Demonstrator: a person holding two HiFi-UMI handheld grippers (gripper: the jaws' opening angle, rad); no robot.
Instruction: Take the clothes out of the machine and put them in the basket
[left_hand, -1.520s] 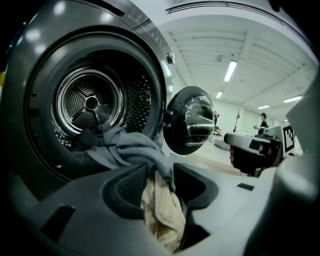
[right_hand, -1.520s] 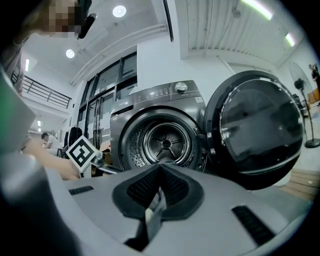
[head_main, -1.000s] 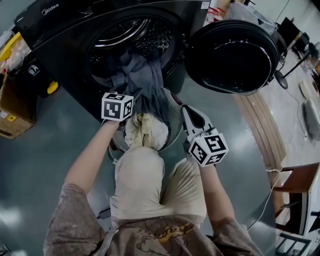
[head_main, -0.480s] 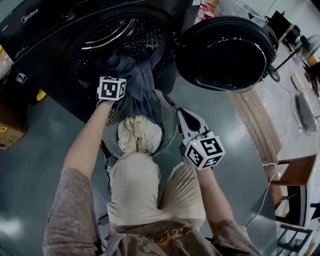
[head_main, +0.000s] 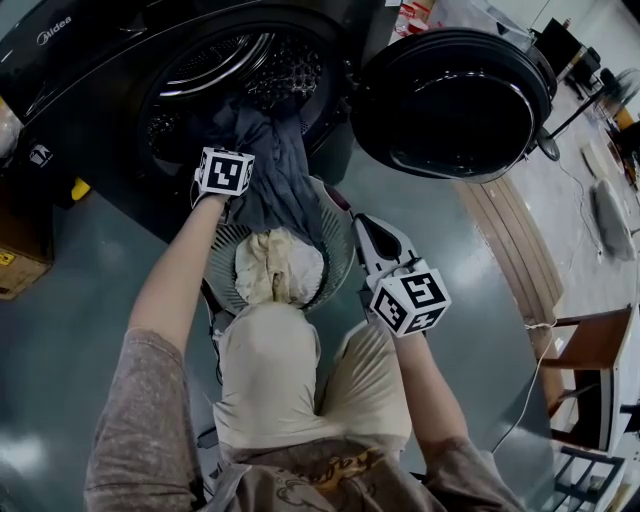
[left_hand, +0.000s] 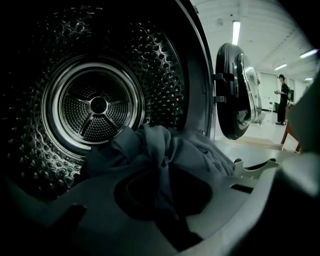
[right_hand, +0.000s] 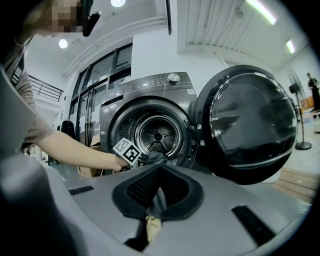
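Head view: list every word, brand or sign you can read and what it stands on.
"Midea": on the top panel of the washing machine.
White label on the machine's front: too small to read.
Red packet beyond the door: blurred, unreadable.

Beige trousers (head_main: 268, 370), perhaps mottled brown sleeves (head_main: 135, 430)

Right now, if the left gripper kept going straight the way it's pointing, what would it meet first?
The dark grey garment bunched just ahead; the left gripper already has a fold between its closing jaws. Beyond it, the drum.
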